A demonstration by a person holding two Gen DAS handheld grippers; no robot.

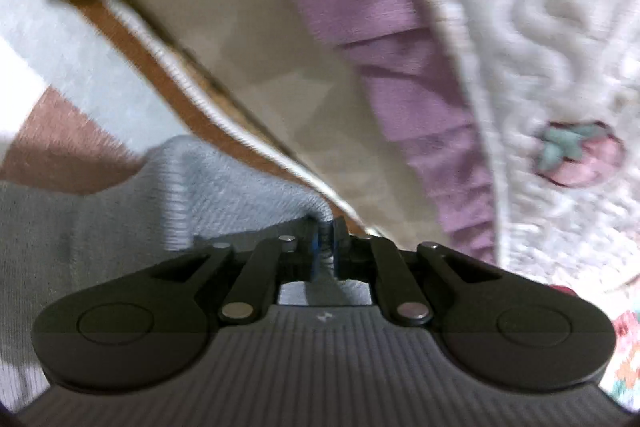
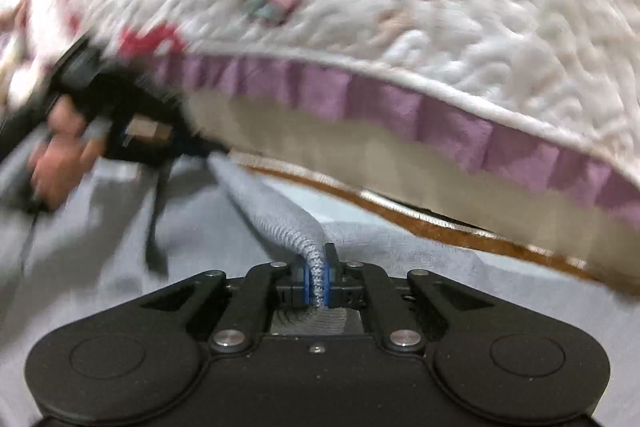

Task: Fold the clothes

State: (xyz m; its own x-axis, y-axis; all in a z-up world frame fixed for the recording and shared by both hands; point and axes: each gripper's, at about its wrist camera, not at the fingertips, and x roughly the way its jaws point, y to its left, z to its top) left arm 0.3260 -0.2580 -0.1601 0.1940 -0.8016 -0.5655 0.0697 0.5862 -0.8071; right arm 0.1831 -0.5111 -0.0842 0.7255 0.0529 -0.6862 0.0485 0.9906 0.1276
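A light grey knit garment (image 1: 224, 183) hangs from my left gripper (image 1: 325, 227), whose blue pads are shut on a pinch of its ribbed edge. In the right wrist view the same grey garment (image 2: 276, 211) stretches between both grippers; my right gripper (image 2: 317, 267) is shut on its ribbed hem. The left gripper (image 2: 200, 149), held by a hand (image 2: 60, 147), shows at the left of that view, its fingertips at the far end of the taut fabric. The rest of the garment spreads below, blurred.
A white quilted bedspread (image 2: 440, 7) with pink flower patches and a purple ruffle (image 2: 400, 107) covers the bed beyond the garment. Below it run a cream mattress side (image 1: 248, 39) and a brown bed rail (image 1: 132, 39). A pale and brown tiled floor (image 1: 60, 131) lies at the left.
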